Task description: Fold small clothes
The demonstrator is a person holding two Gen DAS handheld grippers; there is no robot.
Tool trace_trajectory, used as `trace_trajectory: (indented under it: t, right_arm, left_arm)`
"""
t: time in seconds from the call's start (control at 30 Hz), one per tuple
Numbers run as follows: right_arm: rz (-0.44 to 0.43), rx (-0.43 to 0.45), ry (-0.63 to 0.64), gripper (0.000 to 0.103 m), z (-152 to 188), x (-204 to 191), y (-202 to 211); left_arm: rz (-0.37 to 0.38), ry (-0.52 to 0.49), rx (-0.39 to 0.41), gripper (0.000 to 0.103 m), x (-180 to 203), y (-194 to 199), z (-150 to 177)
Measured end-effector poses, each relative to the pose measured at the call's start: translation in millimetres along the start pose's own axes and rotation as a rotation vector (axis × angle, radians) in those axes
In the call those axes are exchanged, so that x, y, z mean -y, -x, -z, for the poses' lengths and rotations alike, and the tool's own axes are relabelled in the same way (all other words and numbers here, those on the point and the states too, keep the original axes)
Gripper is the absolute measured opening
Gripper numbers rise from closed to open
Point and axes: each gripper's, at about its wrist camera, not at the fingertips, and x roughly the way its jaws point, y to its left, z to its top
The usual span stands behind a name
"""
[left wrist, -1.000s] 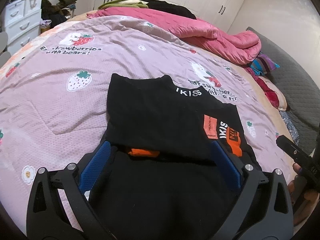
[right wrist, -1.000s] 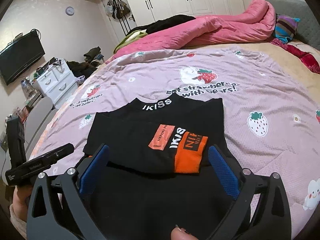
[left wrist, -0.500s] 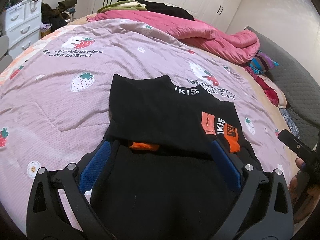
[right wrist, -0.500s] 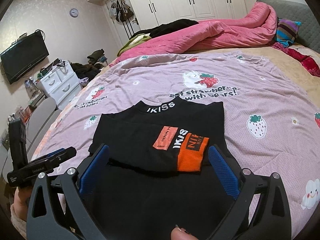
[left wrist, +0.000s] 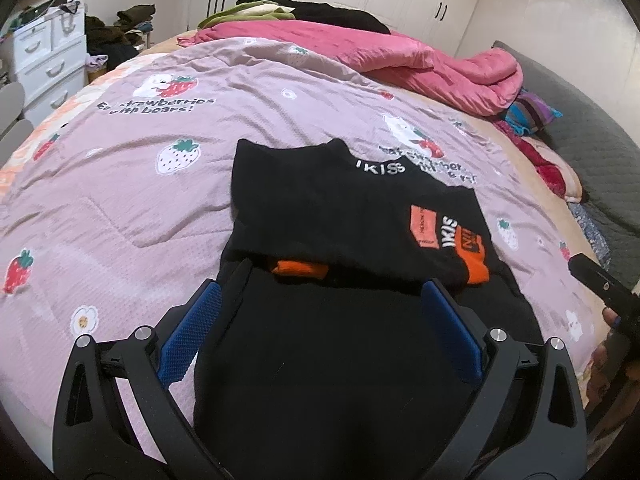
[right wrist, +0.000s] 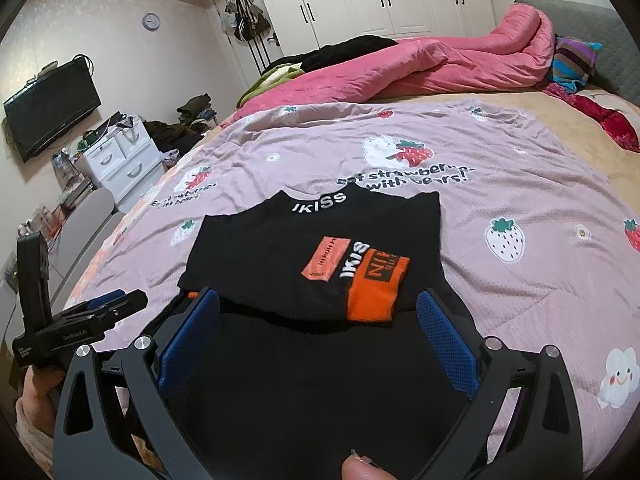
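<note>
Black garment (left wrist: 320,208) with orange patches lies partly folded on bed quilt (left wrist: 120,200). Left tongs (left wrist: 320,292) spread wide, hovering over garment's near part. Right tongs (right wrist: 316,312) likewise spread, holding nothing.

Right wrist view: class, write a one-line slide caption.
Open right claw poised over a partly folded black top on a strawberry-print bedspread.

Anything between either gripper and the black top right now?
Nothing visible. The black top lies flat on the bedspread, its near part right between the open fingers of the left gripper and right gripper. The pink duvet lies far behind.
</note>
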Motion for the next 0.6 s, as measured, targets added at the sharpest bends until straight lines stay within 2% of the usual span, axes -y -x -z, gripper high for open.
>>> trace_trajectory:
  t: [0.6]
  right_arm:
    - [0.035,-0.038,0.005,0.098,25,14,7]
  left_arm:
    - [-0.065,-0.012,-0.052,0.094,-13,2,28]
